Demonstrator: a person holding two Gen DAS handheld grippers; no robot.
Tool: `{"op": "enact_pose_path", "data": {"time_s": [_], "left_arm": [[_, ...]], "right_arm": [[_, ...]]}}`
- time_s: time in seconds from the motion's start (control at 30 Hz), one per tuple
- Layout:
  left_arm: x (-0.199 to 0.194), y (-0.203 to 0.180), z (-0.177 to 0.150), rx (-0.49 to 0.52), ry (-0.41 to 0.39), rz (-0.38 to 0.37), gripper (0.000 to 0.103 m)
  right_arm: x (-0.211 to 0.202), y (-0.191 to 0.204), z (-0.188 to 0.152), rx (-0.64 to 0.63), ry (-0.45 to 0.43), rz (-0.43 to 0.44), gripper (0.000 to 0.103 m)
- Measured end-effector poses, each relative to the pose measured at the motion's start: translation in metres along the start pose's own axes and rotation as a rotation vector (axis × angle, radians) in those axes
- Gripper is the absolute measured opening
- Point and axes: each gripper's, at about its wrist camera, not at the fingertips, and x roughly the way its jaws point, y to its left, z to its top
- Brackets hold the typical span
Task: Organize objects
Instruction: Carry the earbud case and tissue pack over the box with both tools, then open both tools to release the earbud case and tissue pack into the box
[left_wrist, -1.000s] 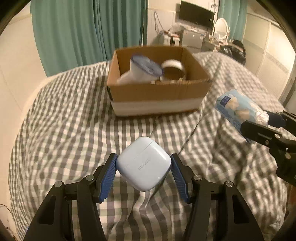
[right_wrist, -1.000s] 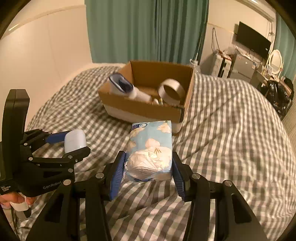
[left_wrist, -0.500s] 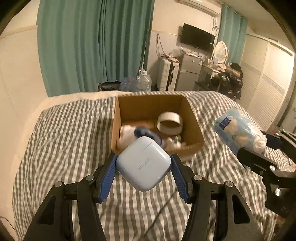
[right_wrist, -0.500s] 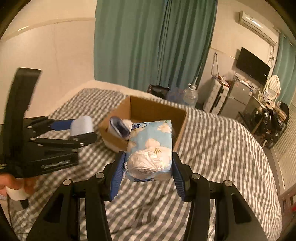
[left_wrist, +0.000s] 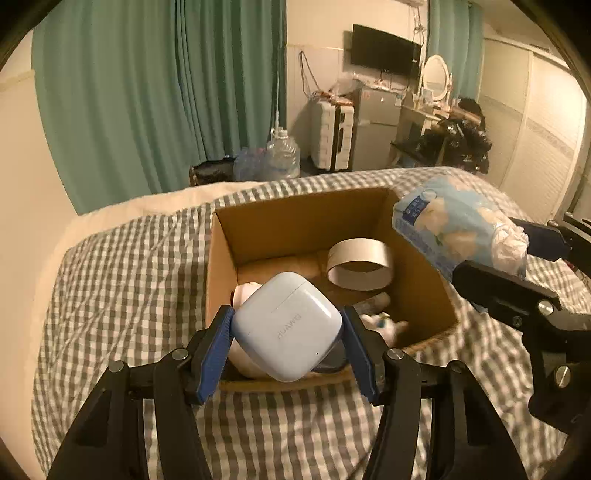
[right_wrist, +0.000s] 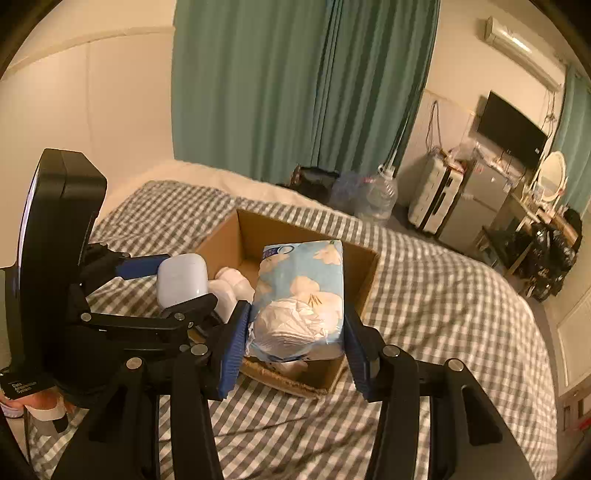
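The left hand-held gripper (left_wrist: 287, 341), a black plastic frame with ribbed blue pads, is pinching a smooth, pale blue, rounded-square plastic earbud case (left_wrist: 286, 326) by its two sides, tilted so one corner is pointing down. The case is hanging over the near left part of an open brown corrugated cardboard box (left_wrist: 288, 225), which is sitting on a bed covered by a soft grey-and-white checked cloth (left_wrist: 122, 280) that is wrinkling around it.

The right hand-held gripper (right_wrist: 295, 334), of the same black and blue build, is squeezing a soft rectangular tissue pack in glossy light blue film printed with white flowers (right_wrist: 301, 299). White tissue is bulging, crumpled, out of the pack's torn near end. The pack is hovering above the box's near right part, its length pointing away along the fingers.

Inside the box a wide ring of white tape with a brown cardboard core (left_wrist: 360, 264) is lying on its side toward the far right corner, and a white plastic bottle-like shape (right_wrist: 229, 286) is lying near the left wall, partly hidden behind the case. More small pale items are showing on the box floor, too blurred to identify.

Heavy teal curtains (left_wrist: 159, 92) are hanging in folds behind the bed.
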Motion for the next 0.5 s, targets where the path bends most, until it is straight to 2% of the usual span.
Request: {"op": "enact_pose_path", "data": {"time_s": [0.2,0.5], "left_arm": [[0.033,-0.001,0.016,0.045,0.016,-0.018,0.059],[0.076,-0.004,0.043,0.158,0.038,0.053,0.059]], "right_arm": [[0.047,-0.013,0.004,0.001,0.045,0.021,0.048],[0.089,-0.031,0.007,0.031,0.080,0.067,0.048]]}}
